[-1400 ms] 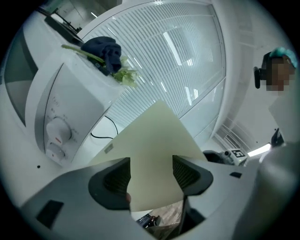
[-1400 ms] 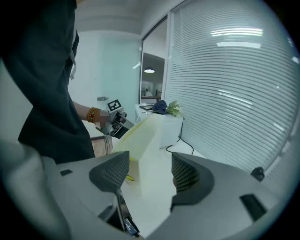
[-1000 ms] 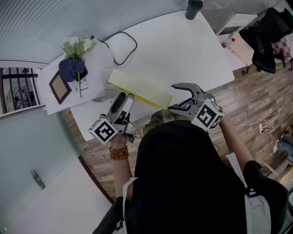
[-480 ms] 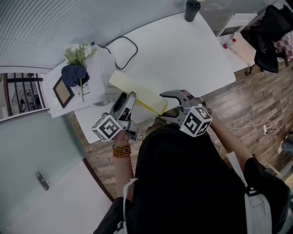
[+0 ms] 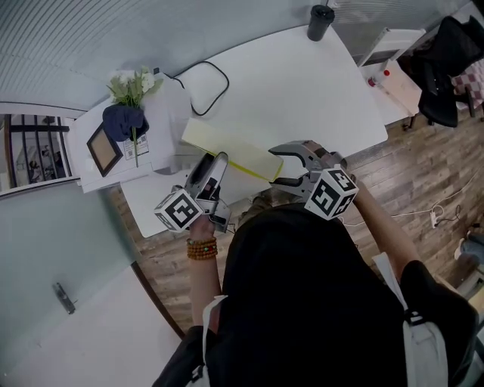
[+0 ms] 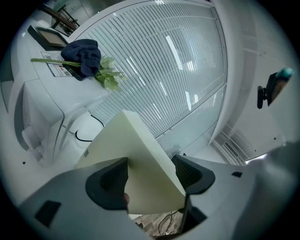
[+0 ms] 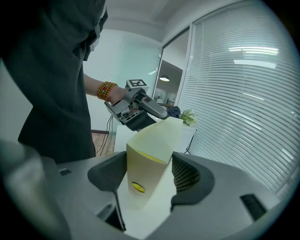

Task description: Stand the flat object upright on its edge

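Far left in the head view: a white boxy machine (image 5: 168, 113) at the left end of the white surface (image 5: 302, 83). It carries a dark blue cloth (image 5: 122, 121), white flowers (image 5: 134, 82) and a small framed picture (image 5: 100, 148).

The left gripper (image 6: 151, 168) sits just right of the machine at the surface's near edge, pointing away from the person. Its jaws have just been closing, with the pale yellow flat file box (image 5: 227, 143) between them. One near corner of the box fills the gap and both pads are on it, so it is clamped.

The file box lies over the near part of the surface between the two grippers, long axis running left to right. It is tilted, with a bright yellow strip showing along its near side. Cannot tell whether its far edge touches the surface.

The right gripper (image 7: 150, 166) has the opposite end. The narrow end face with an oval finger hole stands between its pads, both touching it, so it is gripped.

A black cup (image 5: 320, 21) stands at the surface's far right corner, well apart from the rest.
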`<state>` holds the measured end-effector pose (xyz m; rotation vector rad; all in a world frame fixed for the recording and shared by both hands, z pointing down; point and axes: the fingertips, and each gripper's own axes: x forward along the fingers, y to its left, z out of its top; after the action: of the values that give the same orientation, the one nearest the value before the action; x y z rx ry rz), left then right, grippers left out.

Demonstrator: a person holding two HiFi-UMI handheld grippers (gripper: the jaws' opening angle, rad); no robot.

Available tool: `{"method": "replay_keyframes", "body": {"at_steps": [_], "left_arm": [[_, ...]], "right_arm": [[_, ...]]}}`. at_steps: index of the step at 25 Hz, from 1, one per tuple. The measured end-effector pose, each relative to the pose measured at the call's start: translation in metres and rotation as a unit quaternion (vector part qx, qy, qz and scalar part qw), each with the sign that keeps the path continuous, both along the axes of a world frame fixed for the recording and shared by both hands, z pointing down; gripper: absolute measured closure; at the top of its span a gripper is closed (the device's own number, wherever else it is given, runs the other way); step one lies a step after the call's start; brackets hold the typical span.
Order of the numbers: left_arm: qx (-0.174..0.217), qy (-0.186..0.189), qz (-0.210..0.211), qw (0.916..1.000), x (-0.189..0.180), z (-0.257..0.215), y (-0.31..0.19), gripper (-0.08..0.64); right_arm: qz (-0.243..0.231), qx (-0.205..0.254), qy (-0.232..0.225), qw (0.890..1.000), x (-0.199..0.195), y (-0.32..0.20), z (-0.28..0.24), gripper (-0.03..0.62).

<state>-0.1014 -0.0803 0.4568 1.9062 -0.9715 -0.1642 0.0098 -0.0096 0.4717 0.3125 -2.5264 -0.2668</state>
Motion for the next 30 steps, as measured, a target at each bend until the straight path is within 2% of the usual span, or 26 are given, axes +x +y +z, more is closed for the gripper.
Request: {"method": "replay_keyframes", "body": {"at_steps": [3, 6, 8, 9, 10, 11, 13, 14, 15, 19, 22, 23, 24, 28, 30], "left_arm": [[0.012, -0.005, 0.015, 0.9998, 0.006, 0.000, 0.003, 0.249], [0.062, -0.074, 0.035, 0.9947, 0.003, -0.009, 0.008, 0.245], [0.114, -0.145, 0.053, 0.9814, -0.002, -0.020, 0.010, 0.235], [0.143, -0.186, 0.068, 0.9696, -0.004, -0.026, 0.011, 0.231], [0.173, -0.233, 0.090, 0.9527, -0.006, -0.030, 0.012, 0.227], [0.202, -0.285, 0.117, 0.9298, -0.006, -0.032, 0.014, 0.222], [0.249, -0.388, 0.177, 0.8694, -0.004, -0.035, 0.019, 0.213], [0.267, -0.429, 0.204, 0.8386, 0.000, -0.037, 0.020, 0.212], [0.283, -0.459, 0.226, 0.8113, 0.004, -0.041, 0.020, 0.210], [0.323, -0.525, 0.316, 0.7218, 0.029, -0.048, 0.011, 0.193], [0.326, -0.556, 0.407, 0.6472, 0.047, -0.035, 0.009, 0.181], [0.324, -0.557, 0.436, 0.6280, 0.052, -0.031, 0.010, 0.178], [0.321, -0.553, 0.464, 0.6128, 0.057, -0.029, 0.013, 0.175], [0.306, -0.527, 0.553, 0.5688, 0.074, -0.017, 0.026, 0.175], [0.299, -0.535, 0.579, 0.5387, 0.078, -0.007, 0.026, 0.178]], "right_arm": [[-0.020, 0.005, 0.007, 1.000, 0.013, -0.008, -0.002, 0.305], [-0.030, -0.030, -0.020, 0.999, 0.027, -0.024, -0.006, 0.310], [-0.047, -0.061, -0.056, 0.995, 0.037, -0.031, -0.013, 0.311], [-0.058, -0.075, -0.069, 0.993, 0.042, -0.034, -0.016, 0.312], [-0.069, -0.087, -0.075, 0.991, 0.048, -0.036, -0.017, 0.313], [-0.081, -0.097, -0.074, 0.989, 0.055, -0.037, -0.017, 0.313], [-0.106, -0.104, -0.053, 0.988, 0.066, -0.037, -0.016, 0.313], [-0.118, -0.100, -0.039, 0.987, 0.070, -0.037, -0.014, 0.313], [-0.129, -0.092, -0.025, 0.987, 0.073, -0.036, -0.013, 0.314], [-0.164, -0.062, 0.014, 0.984, 0.068, -0.031, -0.014, 0.316], [-0.194, -0.046, 0.027, 0.980, 0.058, -0.025, -0.015, 0.316], [-0.202, -0.044, 0.032, 0.978, 0.056, -0.024, -0.015, 0.316], [-0.208, -0.044, 0.036, 0.977, 0.055, -0.024, -0.014, 0.316], [-0.219, -0.048, 0.044, 0.973, 0.055, -0.025, -0.011, 0.316], [-0.222, -0.048, 0.046, 0.973, 0.054, -0.023, -0.011, 0.316]]}}
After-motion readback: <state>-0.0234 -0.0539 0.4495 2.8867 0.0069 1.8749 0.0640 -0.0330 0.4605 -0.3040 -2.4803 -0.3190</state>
